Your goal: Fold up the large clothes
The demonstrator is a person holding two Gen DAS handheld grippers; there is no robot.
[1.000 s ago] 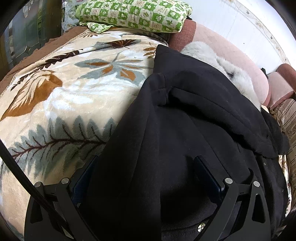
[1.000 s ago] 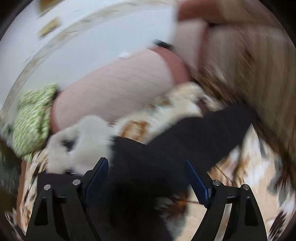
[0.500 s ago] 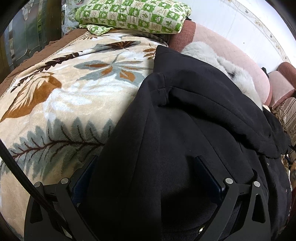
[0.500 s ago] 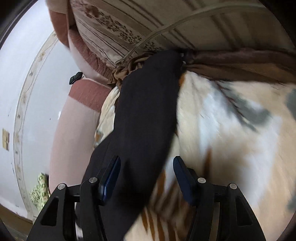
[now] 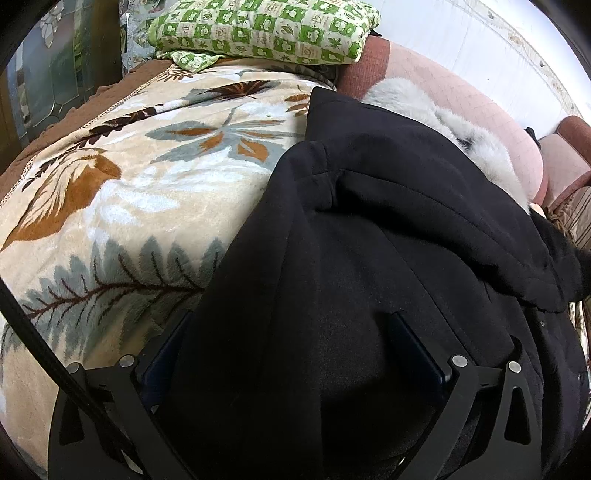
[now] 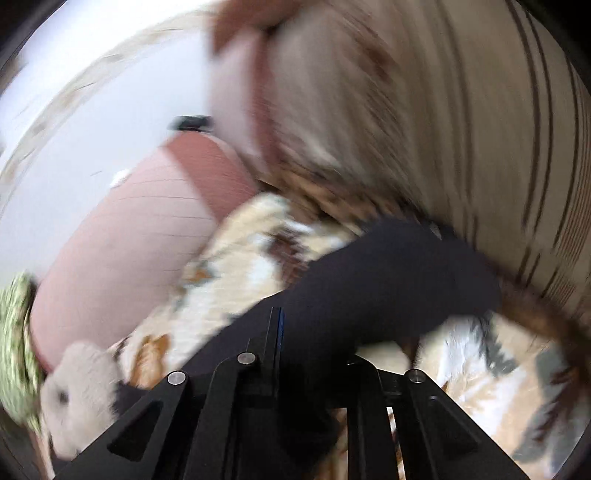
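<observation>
A large black hooded coat (image 5: 388, 240) with a grey fur trim (image 5: 461, 129) lies on a leaf-patterned blanket (image 5: 129, 192). My left gripper (image 5: 291, 332) is open, its fingers wide apart low over the coat's body, with cloth bulging between them. In the blurred right wrist view my right gripper (image 6: 314, 339) is shut on the coat's black sleeve (image 6: 399, 273), which stretches away toward the striped sofa back. The fur trim also shows in that view (image 6: 77, 384).
A green checked pillow (image 5: 266, 29) lies at the far end of the blanket. A pink sofa back (image 5: 461, 96) runs behind the coat, and also shows in the right wrist view (image 6: 129, 229). A striped cushion (image 6: 480, 129) stands to the right.
My right gripper has closed on the black sleeve and is swinging with it, blurring the view. My left gripper has stayed open over the coat, nearly still.
</observation>
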